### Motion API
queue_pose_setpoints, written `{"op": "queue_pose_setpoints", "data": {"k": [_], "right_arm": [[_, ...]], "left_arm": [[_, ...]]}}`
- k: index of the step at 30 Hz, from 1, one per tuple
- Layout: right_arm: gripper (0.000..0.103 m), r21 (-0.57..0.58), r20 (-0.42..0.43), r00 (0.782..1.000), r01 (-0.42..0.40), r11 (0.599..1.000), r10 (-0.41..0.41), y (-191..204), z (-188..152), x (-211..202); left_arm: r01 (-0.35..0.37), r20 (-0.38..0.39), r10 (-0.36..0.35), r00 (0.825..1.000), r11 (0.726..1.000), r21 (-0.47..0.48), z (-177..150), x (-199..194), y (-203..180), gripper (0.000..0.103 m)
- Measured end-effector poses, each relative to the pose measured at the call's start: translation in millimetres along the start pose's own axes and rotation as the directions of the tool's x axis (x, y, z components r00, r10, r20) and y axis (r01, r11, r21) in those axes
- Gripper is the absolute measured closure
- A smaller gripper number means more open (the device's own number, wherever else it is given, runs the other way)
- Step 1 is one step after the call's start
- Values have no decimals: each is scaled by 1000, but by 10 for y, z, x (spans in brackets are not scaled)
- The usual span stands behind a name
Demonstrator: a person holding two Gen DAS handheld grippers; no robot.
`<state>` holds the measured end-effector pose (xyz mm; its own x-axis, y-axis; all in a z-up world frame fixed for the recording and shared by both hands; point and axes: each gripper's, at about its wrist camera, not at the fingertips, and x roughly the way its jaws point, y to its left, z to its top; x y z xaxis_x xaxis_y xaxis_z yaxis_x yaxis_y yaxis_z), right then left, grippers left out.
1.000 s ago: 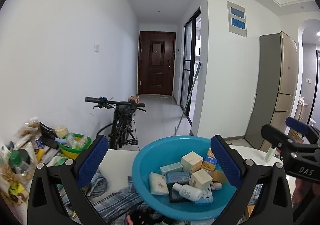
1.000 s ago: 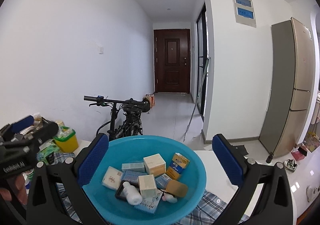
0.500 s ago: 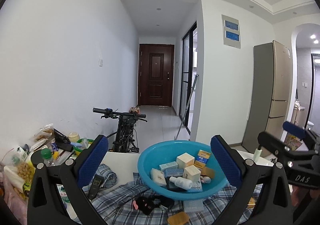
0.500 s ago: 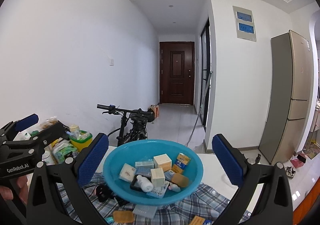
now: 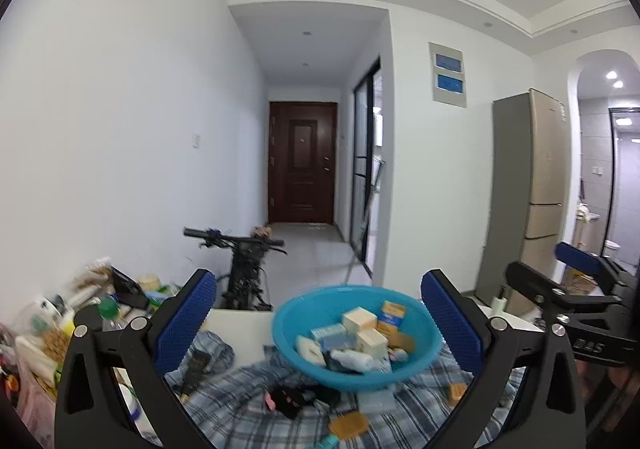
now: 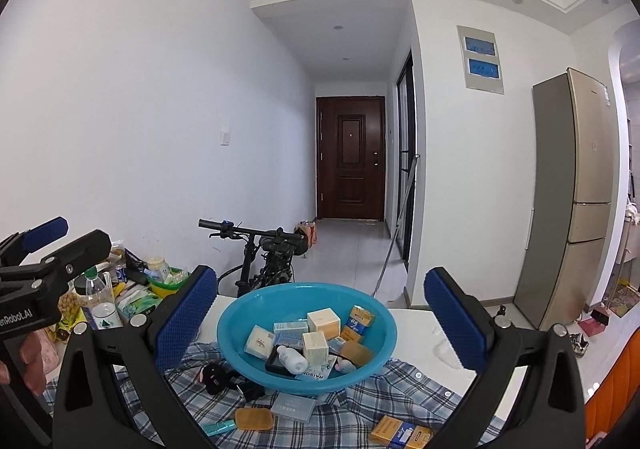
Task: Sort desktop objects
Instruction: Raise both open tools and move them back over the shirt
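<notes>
Boxes (image 6: 322, 320) fill round blue plastic basin (image 6: 240, 333) on plaid cloth (image 6: 400, 397); both claws gape empty.

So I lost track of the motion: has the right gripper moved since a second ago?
Yes. The right gripper has pulled back and up from the blue basin, which now looks smaller, with plaid cloth showing below.

bicycle (image 6: 264, 261); brown door (image 6: 351, 158); refrigerator (image 6: 576, 197); white wall (image 6: 140, 109)
</notes>
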<state>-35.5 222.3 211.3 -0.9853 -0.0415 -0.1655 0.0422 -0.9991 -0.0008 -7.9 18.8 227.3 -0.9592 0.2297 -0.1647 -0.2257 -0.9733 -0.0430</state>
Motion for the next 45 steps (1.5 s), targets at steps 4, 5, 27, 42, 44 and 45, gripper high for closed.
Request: {"op": "queue_pose_setpoints", "data": {"k": [4,5,27,42,44,45], "right_arm": [[0,-9,-19,1000,3,1000,-3,19,-169,-13],[0,-6,-19,1000,3,1000,-3,18,-210,-22],[0,-6,-79,996,30,1000,-31,24,-1394,40],[0,-14,-30,997,65,998,-65,37,-1905,137],[0,-38,-20,996,86,996,-87,67,-1934,140],[0,-47,-19,996,85,995,-86,76,-1944,140]], "left_arm": [[20,2,-20,1000,1000,-7,-167,-86,24,0],[20,6,-20,1000,1000,-9,-205,-94,27,0],[50,-100,-56,993,997,-61,-1572,254,235,0],[-42,-59,40,997,999,-26,-2033,388,257,0],[-61,-42,61,997,998,-12,-2052,388,259,0],[-70,-35,70,997,998,-4,-2064,394,264,0]]}}
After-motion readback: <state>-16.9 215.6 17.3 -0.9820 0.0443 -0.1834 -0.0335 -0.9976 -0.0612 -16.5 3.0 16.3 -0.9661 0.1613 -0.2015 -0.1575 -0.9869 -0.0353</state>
